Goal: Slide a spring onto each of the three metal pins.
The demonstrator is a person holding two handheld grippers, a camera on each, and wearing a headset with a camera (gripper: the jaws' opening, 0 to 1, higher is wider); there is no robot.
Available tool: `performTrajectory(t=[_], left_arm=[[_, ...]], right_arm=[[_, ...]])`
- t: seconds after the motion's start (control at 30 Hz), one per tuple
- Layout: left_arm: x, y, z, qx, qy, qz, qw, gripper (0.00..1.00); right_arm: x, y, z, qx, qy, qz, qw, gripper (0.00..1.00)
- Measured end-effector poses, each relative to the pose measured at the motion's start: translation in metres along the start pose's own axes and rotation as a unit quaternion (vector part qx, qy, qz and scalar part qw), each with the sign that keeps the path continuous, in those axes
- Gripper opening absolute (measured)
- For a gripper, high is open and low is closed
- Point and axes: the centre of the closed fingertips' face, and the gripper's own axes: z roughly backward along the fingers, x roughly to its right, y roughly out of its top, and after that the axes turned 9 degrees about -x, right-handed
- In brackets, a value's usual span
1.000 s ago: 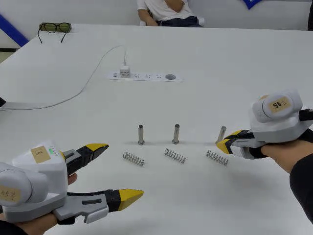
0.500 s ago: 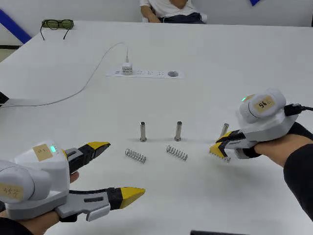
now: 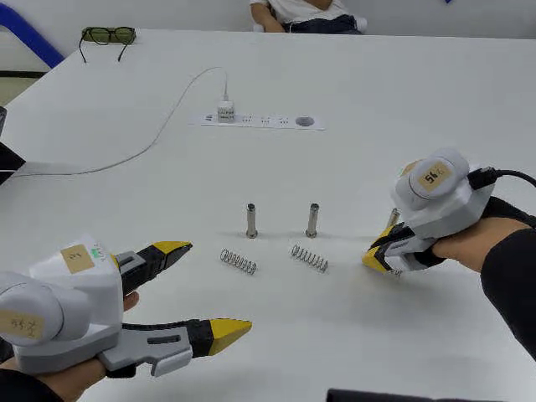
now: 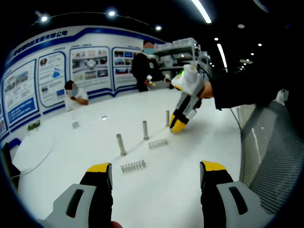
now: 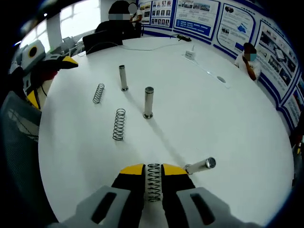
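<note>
Three short silver metal pins [image 3: 251,220] are pictured on the white surface [image 3: 352,159]. Two are stood upright side by side, while the third pin [image 5: 199,165] is partly hidden behind the right gripper [image 5: 153,170]. One small coiled steel spring [image 5: 153,185] is clamped between that gripper's yellow-tipped fingers [image 5: 130,172], down at the surface and just beside the third pin. Two more springs [image 3: 238,261] are seen lying just in front of the upright pair. The left gripper [image 3: 209,287] is held well apart from them, its fingers spread wide.
</note>
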Motion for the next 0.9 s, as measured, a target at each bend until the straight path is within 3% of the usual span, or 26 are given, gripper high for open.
performTrajectory(t=[0.2,0.5,0.9], left_arm=[[0.0008,-0.0011,-0.0005,0.001,0.002,0.003,1.0,0.77],[0.0011,-0.0031,0.0004,0.002,0.004,0.008,1.0,0.76],[0.0006,-0.0031,0.0003,0.007,0.003,0.01,0.9999,0.76]], right_arm=[[0.0012,-0.0017,-0.0021,-0.012,0.009,0.014,0.9998,0.14],[0.0024,-0.0011,-0.0039,-0.021,0.028,0.007,0.9994,0.12],[0.0013,-0.0017,-0.0033,-0.02,0.021,0.002,0.9996,0.12]])
